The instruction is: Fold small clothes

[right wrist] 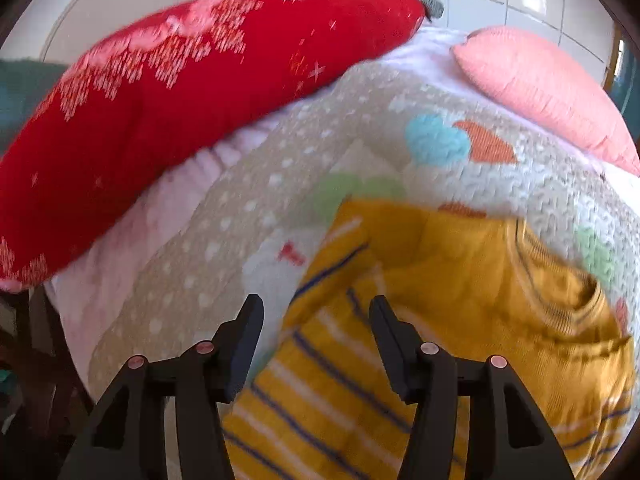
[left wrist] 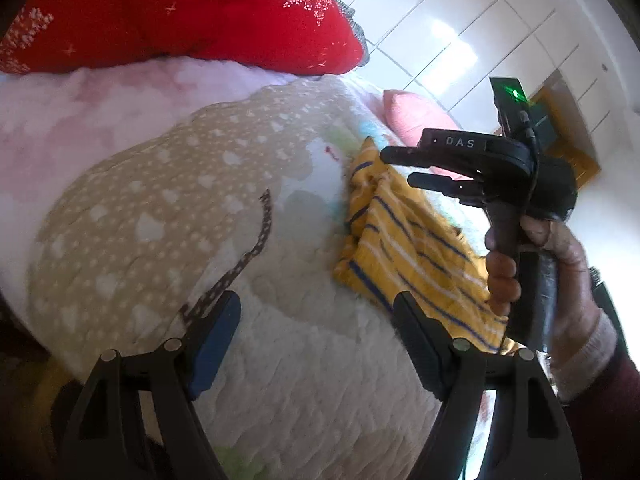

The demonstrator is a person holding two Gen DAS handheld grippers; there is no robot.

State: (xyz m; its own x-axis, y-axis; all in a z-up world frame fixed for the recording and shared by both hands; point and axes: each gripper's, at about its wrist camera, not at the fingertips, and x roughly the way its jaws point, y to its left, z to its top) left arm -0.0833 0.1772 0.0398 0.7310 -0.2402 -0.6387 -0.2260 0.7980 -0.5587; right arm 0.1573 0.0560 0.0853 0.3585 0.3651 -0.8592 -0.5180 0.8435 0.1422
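Note:
A small yellow garment with blue and white stripes (left wrist: 404,240) lies folded on a quilted bed cover (left wrist: 160,208). It also shows in the right wrist view (right wrist: 420,320), with its plain yellow collar part at the right. My left gripper (left wrist: 316,320) is open and empty, above the quilt to the left of the garment. My right gripper (right wrist: 316,320) is open and empty, hovering over the garment's left edge. In the left wrist view the right gripper (left wrist: 396,168) is held in a hand above the garment's far end.
A red patterned pillow (left wrist: 192,16) lies at the far side of the bed, also in the right wrist view (right wrist: 180,100). A pink cushion (right wrist: 540,88) lies at the far right. A white tiled wall (left wrist: 480,32) stands behind. The bed's dark edge (left wrist: 16,320) is at the left.

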